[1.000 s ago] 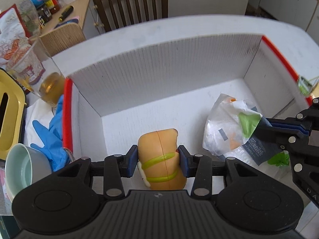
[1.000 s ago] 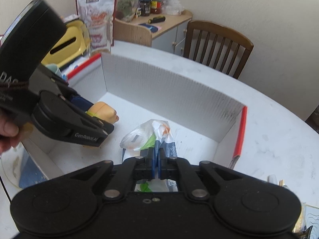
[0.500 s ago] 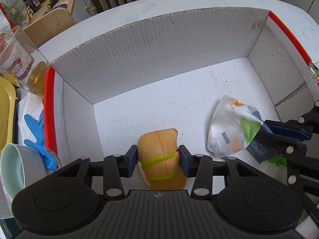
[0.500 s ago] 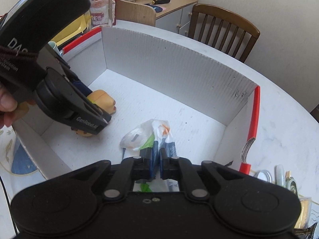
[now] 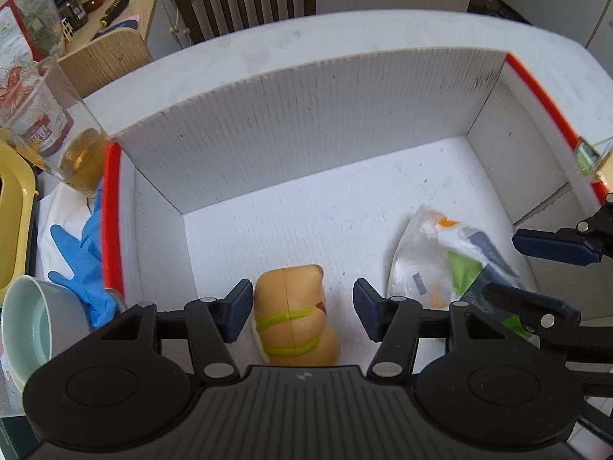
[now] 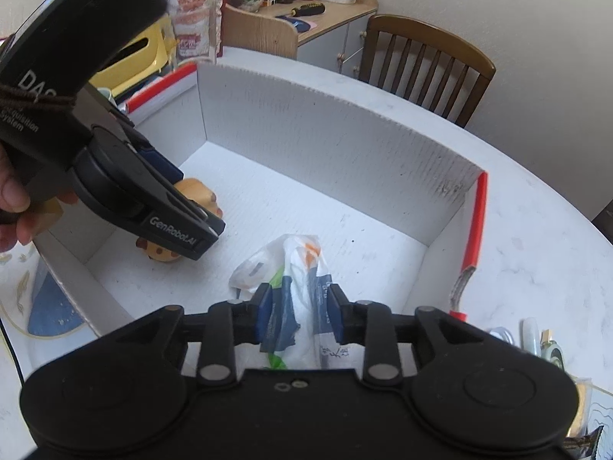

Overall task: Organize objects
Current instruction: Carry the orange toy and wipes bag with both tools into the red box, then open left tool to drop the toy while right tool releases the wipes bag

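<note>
A white corrugated box point(image 5: 314, 115) with red edge strips stands on the white table. A tan toy hot dog point(image 5: 293, 318) with green stripes lies on the box floor. My left gripper point(image 5: 302, 314) is open, its pads apart on either side of the toy. A clear plastic bag point(image 5: 433, 264) of small items lies on the floor at the right. My right gripper point(image 6: 300, 316) is open, with the bag point(image 6: 295, 264) between its spread pads. The left gripper point(image 6: 145, 207) partly hides the toy point(image 6: 195, 195) in the right wrist view.
Left of the box are a blue glove point(image 5: 82, 257), a pale bowl point(image 5: 30, 326), a glass of amber liquid point(image 5: 61, 130) and a yellow holder point(image 5: 11, 222). A wooden chair point(image 6: 425, 65) and a cluttered cabinet point(image 6: 306, 19) stand beyond the table. Small items point(image 6: 536, 341) lie right of the box.
Both grippers have opened. The left let go of the toy hot dog and the right let go of the plastic bag; both objects now rest on the box floor.
</note>
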### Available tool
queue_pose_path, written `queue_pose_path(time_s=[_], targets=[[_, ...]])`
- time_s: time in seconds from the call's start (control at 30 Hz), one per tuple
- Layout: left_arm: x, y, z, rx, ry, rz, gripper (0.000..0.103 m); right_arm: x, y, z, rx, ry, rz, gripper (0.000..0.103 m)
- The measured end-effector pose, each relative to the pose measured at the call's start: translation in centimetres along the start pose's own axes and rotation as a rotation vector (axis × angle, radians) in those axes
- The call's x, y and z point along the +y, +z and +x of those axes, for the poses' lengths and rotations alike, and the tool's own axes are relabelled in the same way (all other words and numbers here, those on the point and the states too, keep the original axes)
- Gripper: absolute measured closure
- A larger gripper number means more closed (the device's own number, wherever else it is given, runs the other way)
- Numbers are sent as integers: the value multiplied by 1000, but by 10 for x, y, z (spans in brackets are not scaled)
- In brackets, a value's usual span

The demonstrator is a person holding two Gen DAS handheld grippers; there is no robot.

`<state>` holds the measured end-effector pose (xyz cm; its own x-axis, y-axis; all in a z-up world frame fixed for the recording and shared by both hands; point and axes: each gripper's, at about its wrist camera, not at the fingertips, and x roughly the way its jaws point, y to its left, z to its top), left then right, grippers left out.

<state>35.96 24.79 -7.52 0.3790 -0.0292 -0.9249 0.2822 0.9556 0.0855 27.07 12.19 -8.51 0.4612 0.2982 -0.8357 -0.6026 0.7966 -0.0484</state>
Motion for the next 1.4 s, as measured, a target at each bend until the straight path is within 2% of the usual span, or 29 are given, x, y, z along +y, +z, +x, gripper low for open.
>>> queue_pose_path(time_s=[0.33, 0.77, 0.83, 0.9, 0.97, 1.3, 1.4], targets=[[1, -12, -39, -118, -61, -57, 47, -8, -3, -35, -66, 13, 33, 70], [-32, -32, -95, -247, -113, -91, 47, -23, -25, -96, -169, 52, 92, 67], [-38, -36, -101, -259, -131, -110, 46, -28, -31, -106, -181, 66, 110, 57], [-47, -40, -108, -270, -137, -120, 46, -32, -38, -116, -201, 77, 120, 55], [-57, -44, -114, -281, -136, -118, 39, -37, -46, -125, -213, 87, 127, 54], [-115, -55, -134, -324, -139, -120, 38, -74, -91, -165, -268, 88, 141, 40], [-135, -57, -137, -332, -141, -118, 29, -87, -104, -174, -274, 75, 145, 36]])
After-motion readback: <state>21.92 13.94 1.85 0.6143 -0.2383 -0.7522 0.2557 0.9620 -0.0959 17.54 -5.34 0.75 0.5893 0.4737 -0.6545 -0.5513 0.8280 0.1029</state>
